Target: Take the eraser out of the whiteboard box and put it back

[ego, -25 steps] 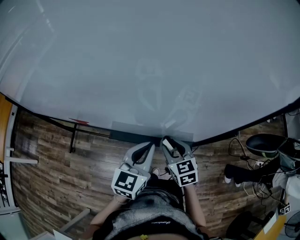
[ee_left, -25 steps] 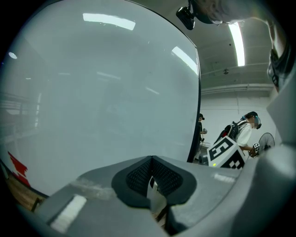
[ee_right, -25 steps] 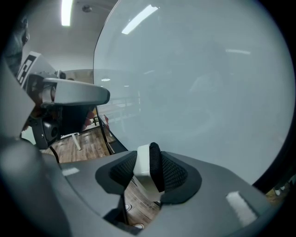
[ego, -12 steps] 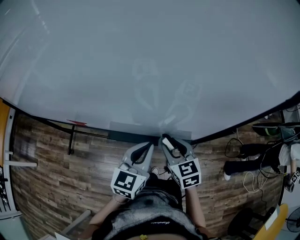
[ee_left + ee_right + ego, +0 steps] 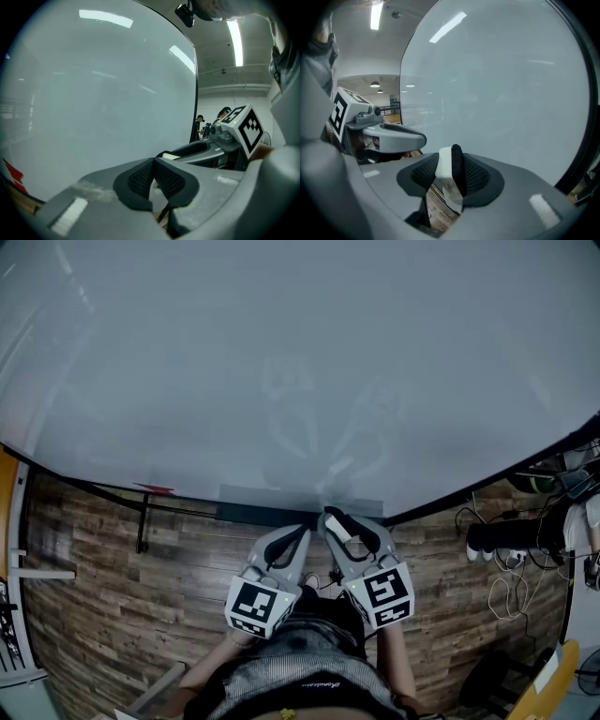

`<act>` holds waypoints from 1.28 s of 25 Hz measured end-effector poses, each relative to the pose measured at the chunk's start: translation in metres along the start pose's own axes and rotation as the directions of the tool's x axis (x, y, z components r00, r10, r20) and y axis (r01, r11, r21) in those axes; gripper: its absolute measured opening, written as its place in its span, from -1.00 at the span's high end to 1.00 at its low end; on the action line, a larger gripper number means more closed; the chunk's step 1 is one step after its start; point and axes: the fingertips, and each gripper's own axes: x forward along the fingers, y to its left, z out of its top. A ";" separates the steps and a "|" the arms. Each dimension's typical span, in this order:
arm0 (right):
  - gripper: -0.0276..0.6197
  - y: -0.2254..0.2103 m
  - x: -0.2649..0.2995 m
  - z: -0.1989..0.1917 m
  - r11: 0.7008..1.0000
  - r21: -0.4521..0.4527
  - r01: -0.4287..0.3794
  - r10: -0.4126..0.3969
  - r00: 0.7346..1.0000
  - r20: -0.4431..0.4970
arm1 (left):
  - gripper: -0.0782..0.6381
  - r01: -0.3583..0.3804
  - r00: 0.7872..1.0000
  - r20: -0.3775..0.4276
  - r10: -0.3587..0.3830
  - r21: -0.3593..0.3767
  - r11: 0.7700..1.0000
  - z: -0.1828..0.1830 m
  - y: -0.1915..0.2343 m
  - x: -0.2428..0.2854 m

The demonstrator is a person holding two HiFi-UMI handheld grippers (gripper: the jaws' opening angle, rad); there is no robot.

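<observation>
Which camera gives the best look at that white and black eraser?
The right gripper view: the white-and-black block eraser sits large and close, clamped in the right gripper. The head view shows only a small white sliver; the left gripper view, a pale edge.

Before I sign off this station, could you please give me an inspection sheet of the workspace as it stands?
Surface: whiteboard blank, showing only reflections.
Job's things: eraser is out of the box; what the box holds cannot be seen.
Clutter: red mark at the board's lower edge.
Grippers: right gripper shut on the eraser; left gripper has its fingers together, with nothing between them.
Cables: loose cables on the floor at the right.
Surroundings: wood floor; someone's legs at the right; people far off past the board's edge.
</observation>
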 end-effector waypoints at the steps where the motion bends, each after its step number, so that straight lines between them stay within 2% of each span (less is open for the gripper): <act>1: 0.41 0.001 -0.002 0.003 1.000 -0.003 0.000 0.000 1.000 0.005 | 0.78 0.000 1.000 -0.001 0.000 -0.003 1.000 0.000 -0.001 0.000; 4: 0.41 0.003 -0.006 0.012 1.000 -0.013 -0.001 0.001 1.000 0.014 | 0.78 -0.008 1.000 -0.004 0.008 -0.022 1.000 0.004 -0.002 -0.002; 12: 0.41 0.006 -0.016 0.025 1.000 -0.026 0.006 -0.005 1.000 0.017 | 0.78 0.019 1.000 -0.004 -0.019 0.032 0.999 0.002 -0.004 -0.004; 24: 0.41 0.007 -0.029 0.043 1.000 -0.021 0.019 -0.018 0.999 0.044 | 0.78 0.031 0.999 -0.019 -0.030 0.044 0.999 -0.003 -0.006 -0.002; 32: 0.41 0.010 -0.031 0.042 1.000 -0.010 0.009 -0.009 0.999 0.043 | 0.78 0.035 0.999 -0.025 -0.033 0.044 0.998 -0.005 -0.006 -0.002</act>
